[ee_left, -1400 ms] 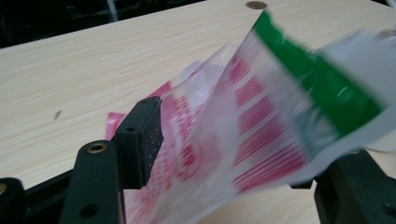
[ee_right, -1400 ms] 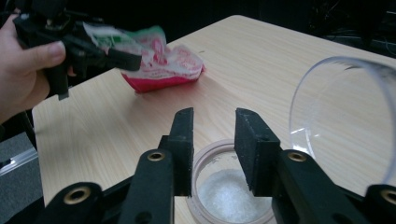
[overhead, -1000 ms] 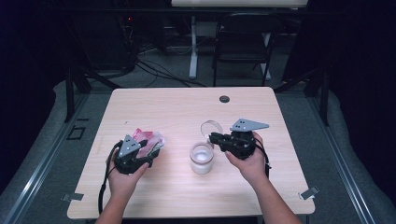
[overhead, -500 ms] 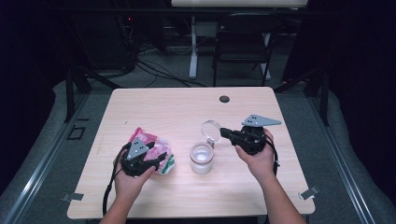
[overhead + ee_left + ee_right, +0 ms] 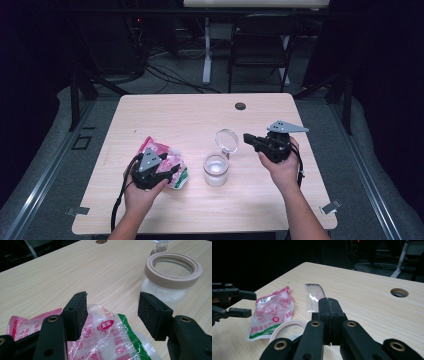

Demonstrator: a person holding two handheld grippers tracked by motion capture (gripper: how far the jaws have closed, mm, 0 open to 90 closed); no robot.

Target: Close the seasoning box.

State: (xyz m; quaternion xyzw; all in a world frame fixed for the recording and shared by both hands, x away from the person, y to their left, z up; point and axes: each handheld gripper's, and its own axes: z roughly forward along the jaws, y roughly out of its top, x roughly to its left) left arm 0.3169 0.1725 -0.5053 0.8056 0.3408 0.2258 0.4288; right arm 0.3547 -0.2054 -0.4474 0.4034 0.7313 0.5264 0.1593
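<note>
The right tool (image 5: 247,138), jaws just closed, gripped the clear round glass lid (image 5: 227,140) at mid-frame, above the open glass jar (image 5: 216,170). The left tool (image 5: 172,171) stood open over the pink-and-green plastic packet (image 5: 170,162), lower left; its print was unreadable. The pale wooden surface (image 5: 190,115) lay bare towards its upper edge.

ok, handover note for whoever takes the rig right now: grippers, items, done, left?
Right gripper: shut on the clear glass lid, held on edge just beyond the jar.
Left gripper: open, fingers either side of the pink and green bag, not clamping it.
Jar: open, upright mid-table, white granules inside, right of the bag.
Done: lid off.
Left, likely: grip the bag, tip its contents into the jar, put the lid back on.
</note>
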